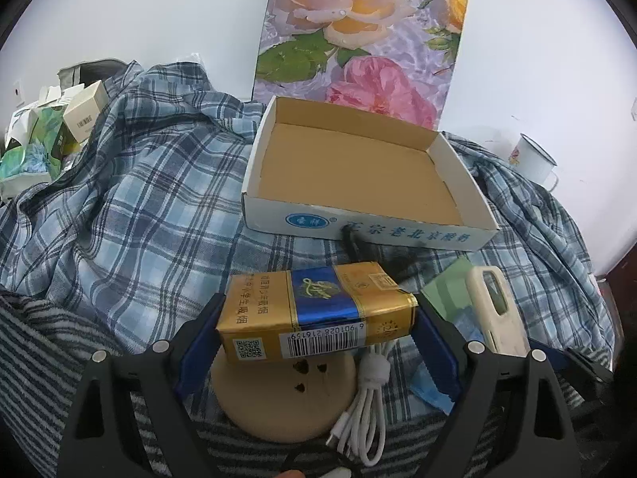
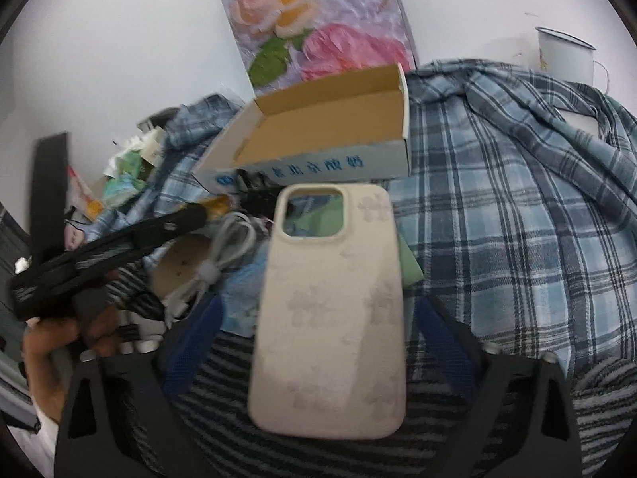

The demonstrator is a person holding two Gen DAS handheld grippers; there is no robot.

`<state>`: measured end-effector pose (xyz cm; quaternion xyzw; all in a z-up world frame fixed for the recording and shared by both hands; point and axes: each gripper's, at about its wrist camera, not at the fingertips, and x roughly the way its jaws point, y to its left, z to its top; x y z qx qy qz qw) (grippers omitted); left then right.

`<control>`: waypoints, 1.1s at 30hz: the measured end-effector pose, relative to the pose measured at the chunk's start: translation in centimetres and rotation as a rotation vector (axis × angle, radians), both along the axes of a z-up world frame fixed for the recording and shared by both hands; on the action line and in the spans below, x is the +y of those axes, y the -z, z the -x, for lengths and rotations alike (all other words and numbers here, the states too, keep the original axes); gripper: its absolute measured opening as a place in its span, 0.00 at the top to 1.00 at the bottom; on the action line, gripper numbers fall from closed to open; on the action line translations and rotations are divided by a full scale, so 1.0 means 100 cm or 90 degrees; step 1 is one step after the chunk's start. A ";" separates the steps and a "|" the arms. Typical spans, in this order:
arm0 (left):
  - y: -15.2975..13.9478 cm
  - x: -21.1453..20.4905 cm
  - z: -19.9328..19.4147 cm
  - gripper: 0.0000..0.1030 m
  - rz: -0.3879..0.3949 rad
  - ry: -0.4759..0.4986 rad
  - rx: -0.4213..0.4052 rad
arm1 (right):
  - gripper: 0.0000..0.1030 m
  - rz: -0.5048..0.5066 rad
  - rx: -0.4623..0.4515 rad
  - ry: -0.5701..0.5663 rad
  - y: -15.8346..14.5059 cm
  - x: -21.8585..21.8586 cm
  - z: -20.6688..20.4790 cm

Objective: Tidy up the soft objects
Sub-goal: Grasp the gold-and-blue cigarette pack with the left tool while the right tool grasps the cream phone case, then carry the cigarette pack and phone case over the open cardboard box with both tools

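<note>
My left gripper (image 1: 318,306) is shut on a gold and blue cigarette pack (image 1: 318,318), held crosswise between its blue pads just above a pile of small items. A cream phone case (image 2: 330,310) lies lengthwise between the fingers of my right gripper (image 2: 322,302). That gripper is open, with a small gap showing on each side of the case. The same phone case (image 1: 497,310) appears at the right in the left wrist view. Behind the pile stands an open, empty cardboard box (image 1: 398,235), whose front wall (image 2: 310,167) also shows in the right wrist view.
A blue plaid cloth (image 1: 139,199) and a striped cloth (image 1: 40,358) cover the surface. The pile holds a tan disc (image 1: 278,394), a white cable (image 1: 366,398) and a green item (image 1: 450,290). A floral board (image 1: 358,32) leans behind, with an enamel mug (image 1: 533,159) right and small cartons (image 1: 83,111) left.
</note>
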<state>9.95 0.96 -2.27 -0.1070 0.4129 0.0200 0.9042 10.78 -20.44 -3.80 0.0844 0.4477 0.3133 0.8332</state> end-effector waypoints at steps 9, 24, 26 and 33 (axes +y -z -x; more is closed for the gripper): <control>-0.012 0.004 0.025 0.13 0.013 0.024 -0.032 | 0.30 0.042 -0.014 0.010 0.005 0.006 0.004; -0.078 0.004 0.083 0.13 -0.056 0.045 -0.164 | 0.30 0.045 -0.302 0.010 -0.090 0.016 0.064; -0.088 0.003 0.090 0.13 -0.069 0.049 -0.185 | 0.30 0.036 -0.323 0.008 -0.101 0.018 0.069; -0.122 0.006 0.101 0.13 -0.092 0.049 -0.244 | 0.30 0.003 -0.398 0.019 -0.138 0.012 0.083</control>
